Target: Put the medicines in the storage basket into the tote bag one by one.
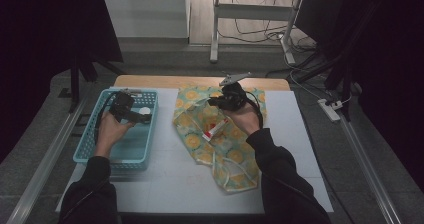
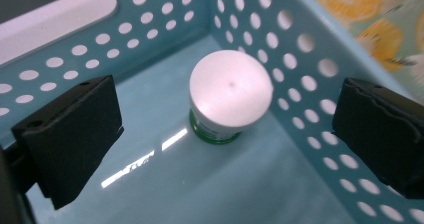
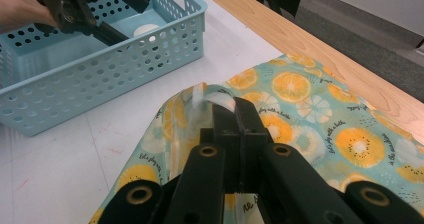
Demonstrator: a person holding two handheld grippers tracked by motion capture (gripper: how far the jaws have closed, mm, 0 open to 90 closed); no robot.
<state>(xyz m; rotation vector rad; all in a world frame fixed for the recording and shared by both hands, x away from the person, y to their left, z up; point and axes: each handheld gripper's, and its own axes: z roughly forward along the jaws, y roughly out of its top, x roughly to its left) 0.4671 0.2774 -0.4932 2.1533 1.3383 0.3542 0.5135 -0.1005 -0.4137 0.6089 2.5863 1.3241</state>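
A teal cloth bag point(image 1: 234, 145) printed with orange slices lies on the white table top, and a red and white tube point(image 1: 216, 129) shows at its middle. My right gripper point(image 1: 216, 102) is shut on the bag's edge by its white drawstring point(image 3: 220, 98) and holds that edge lifted, jaws point(image 3: 235, 115) pressed together. My left gripper point(image 1: 135, 115) hangs inside the light blue basket point(image 1: 84, 151) with its jaws wide open. A small jar with a white lid point(image 2: 231, 91) and green base stands upright in the basket's corner point(image 2: 220, 19), just beyond my left gripper point(image 2: 227, 111) and untouched.
The perforated basket point(image 3: 100, 71) stands at the table's left, its floor bare apart from the jar point(image 3: 145, 30). The wooden table edge point(image 1: 200, 80) runs behind the bag point(image 3: 320, 109). White surface point(image 1: 165, 184) stretches in front of the basket and bag.
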